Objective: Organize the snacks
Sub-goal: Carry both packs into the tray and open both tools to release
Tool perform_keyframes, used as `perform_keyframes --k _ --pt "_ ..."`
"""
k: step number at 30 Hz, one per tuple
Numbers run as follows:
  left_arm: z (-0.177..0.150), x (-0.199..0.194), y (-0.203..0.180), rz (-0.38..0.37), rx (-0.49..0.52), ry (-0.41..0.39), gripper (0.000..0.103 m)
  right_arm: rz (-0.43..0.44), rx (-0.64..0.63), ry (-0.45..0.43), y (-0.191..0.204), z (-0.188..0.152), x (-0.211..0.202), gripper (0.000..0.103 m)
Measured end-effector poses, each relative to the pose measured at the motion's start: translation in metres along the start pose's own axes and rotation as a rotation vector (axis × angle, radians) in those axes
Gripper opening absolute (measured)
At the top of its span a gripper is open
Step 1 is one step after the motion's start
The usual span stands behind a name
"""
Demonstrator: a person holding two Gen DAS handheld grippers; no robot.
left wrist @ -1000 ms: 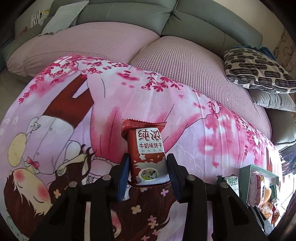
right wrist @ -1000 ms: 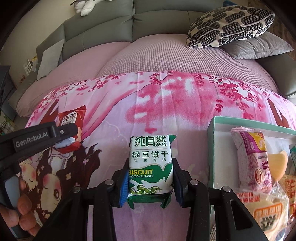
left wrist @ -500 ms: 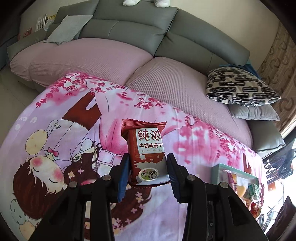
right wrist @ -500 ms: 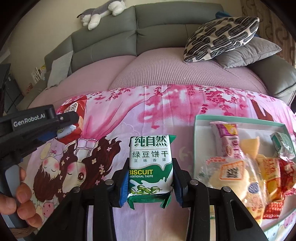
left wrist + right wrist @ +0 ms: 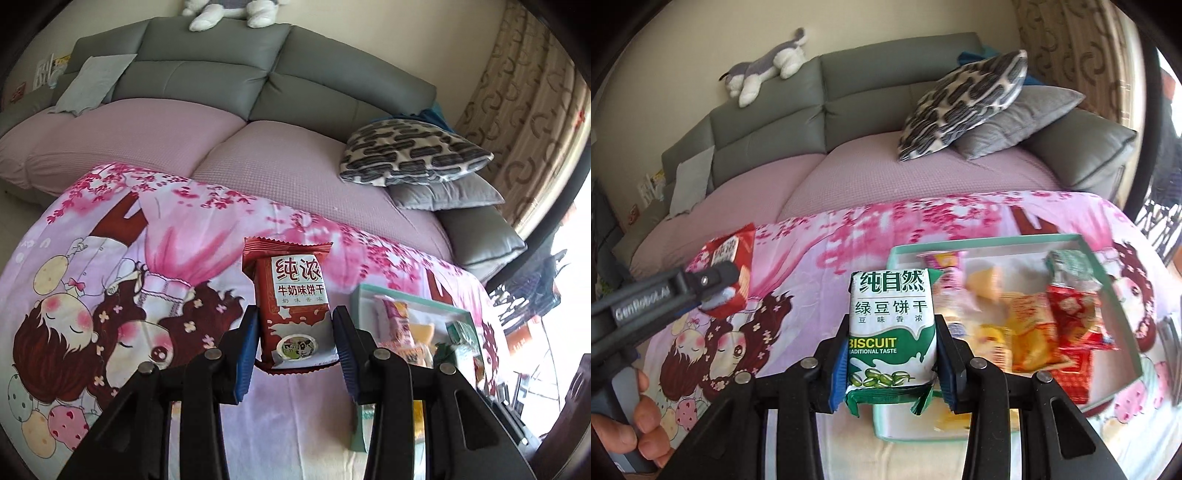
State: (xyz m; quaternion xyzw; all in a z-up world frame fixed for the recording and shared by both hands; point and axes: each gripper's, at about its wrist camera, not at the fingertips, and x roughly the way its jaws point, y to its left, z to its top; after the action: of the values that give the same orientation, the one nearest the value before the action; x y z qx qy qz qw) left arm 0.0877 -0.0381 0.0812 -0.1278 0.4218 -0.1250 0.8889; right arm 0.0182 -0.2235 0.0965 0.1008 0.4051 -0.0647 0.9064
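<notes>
My left gripper [image 5: 295,341] clenched a red milk-biscuit packet [image 5: 293,302], held above the pink cartoon-print cloth [image 5: 110,280]. My right gripper [image 5: 892,363] gripped a green-and-white mung-bean biscuit packet [image 5: 892,328] just over the near left edge of the teal-rimmed shallow box [image 5: 1108,284], which held several wrapped snacks [image 5: 1034,332].
</notes>
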Motion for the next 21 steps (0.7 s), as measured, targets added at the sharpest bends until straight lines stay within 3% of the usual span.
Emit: perform_keyframes --k 6,12,21 --pt "-0.026 0.002 -0.032 -0.051 0.066 0.045 0.042 -0.101 0.092 0.006 -0.052 -0.010 -0.013 0.042" --pt "-0.055 0.014 -0.059 -0.090 0.121 0.122 0.042 -0.149 0.163 0.048 -0.091 -0.022 -0.006 0.042" --pt "-0.075 0.026 -0.089 -0.105 0.207 0.166 0.042 -0.143 0.179 0.077 -0.101 -0.027 0.008 0.042"
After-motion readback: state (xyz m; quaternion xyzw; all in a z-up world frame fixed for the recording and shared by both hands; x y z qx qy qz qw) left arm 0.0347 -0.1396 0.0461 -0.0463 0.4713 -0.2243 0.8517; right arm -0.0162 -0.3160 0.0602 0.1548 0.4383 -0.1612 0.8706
